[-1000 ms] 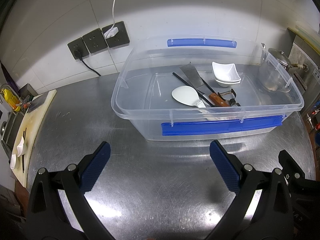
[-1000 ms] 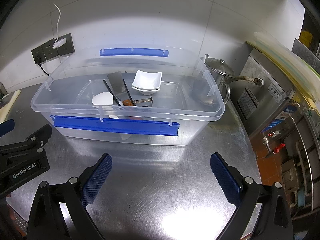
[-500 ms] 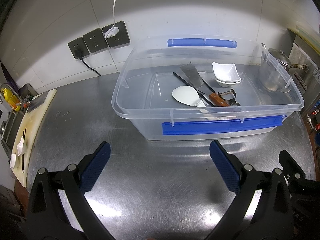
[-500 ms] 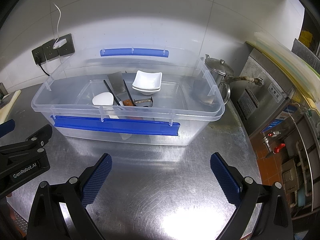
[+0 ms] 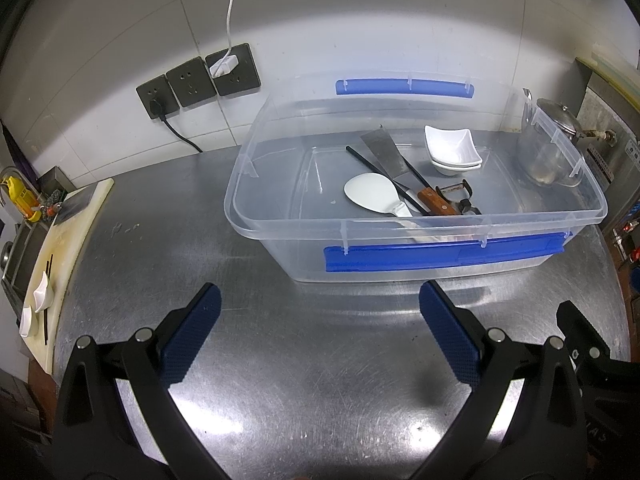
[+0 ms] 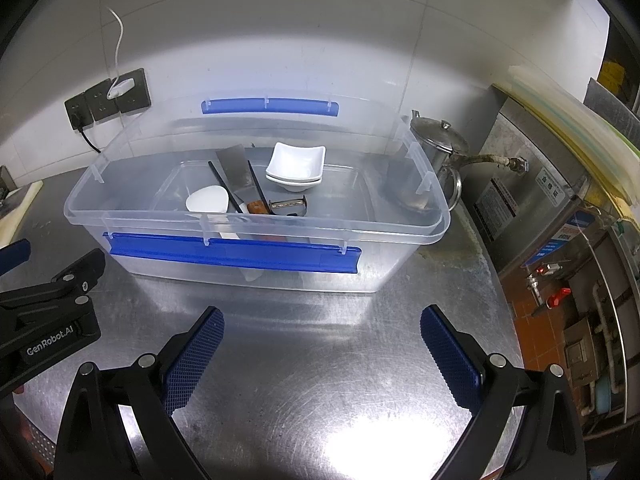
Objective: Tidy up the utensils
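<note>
Nothing has really moved over the last second, both views line up with the earlier ones. Left gripper (image 5: 318, 330) hovers low over the counter with its blue textured pads (image 5: 192, 338) spread wide apart, nothing between them. Same deal with the right gripper (image 6: 322, 354): fingers wide apart, holding nothing, pointed at the near side of the bin. The two sit side by side, and each one's black frame pokes into the edge of the other's view.

Just past the fingertips is the clear plastic bin (image 5: 280, 236) with blue latch strips on its long sides, sitting on the scratched stainless counter (image 5: 320, 380). All the utensils are inside it: a white rice paddle (image 5: 372, 198), a metal spatula with a wooden handle (image 5: 386, 156), black chopsticks (image 5: 380, 172) lying across it, a small peeler (image 5: 458, 196), and two stacked white square dishes (image 5: 452, 150) toward the back right. The bin's near wall stands between the grippers and all of that.

Around it: a steel kettle (image 6: 438, 148) just right of the bin, dark wall sockets (image 5: 196, 88) on the white tile, and a cutting board (image 5: 60, 248) off to the left with a few small white dishes on it.
</note>
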